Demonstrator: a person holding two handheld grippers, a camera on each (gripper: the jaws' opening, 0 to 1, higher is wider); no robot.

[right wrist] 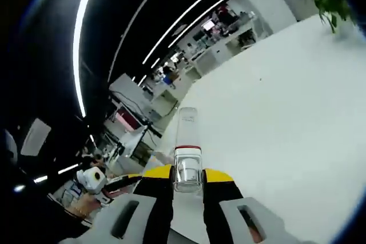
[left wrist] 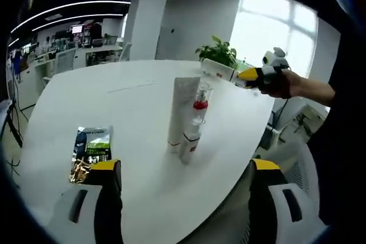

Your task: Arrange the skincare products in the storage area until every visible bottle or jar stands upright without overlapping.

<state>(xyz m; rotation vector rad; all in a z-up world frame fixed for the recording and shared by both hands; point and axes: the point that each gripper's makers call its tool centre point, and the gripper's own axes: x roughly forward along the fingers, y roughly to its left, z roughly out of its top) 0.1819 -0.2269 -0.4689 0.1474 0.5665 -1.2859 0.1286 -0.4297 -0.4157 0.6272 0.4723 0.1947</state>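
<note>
**Step in hand: carrying a bottle to the group**

The right gripper (right wrist: 187,176) has its fingers clenched on a clear bottle (right wrist: 187,141), held above the bench (right wrist: 274,112). The left gripper (left wrist: 186,170) is released, holding nothing. A white tube (left wrist: 182,112) and a red-banded bottle (left wrist: 197,119) stand upright mid-bench. Next, likely: set the held bottle upright beside them, not touching.
</note>
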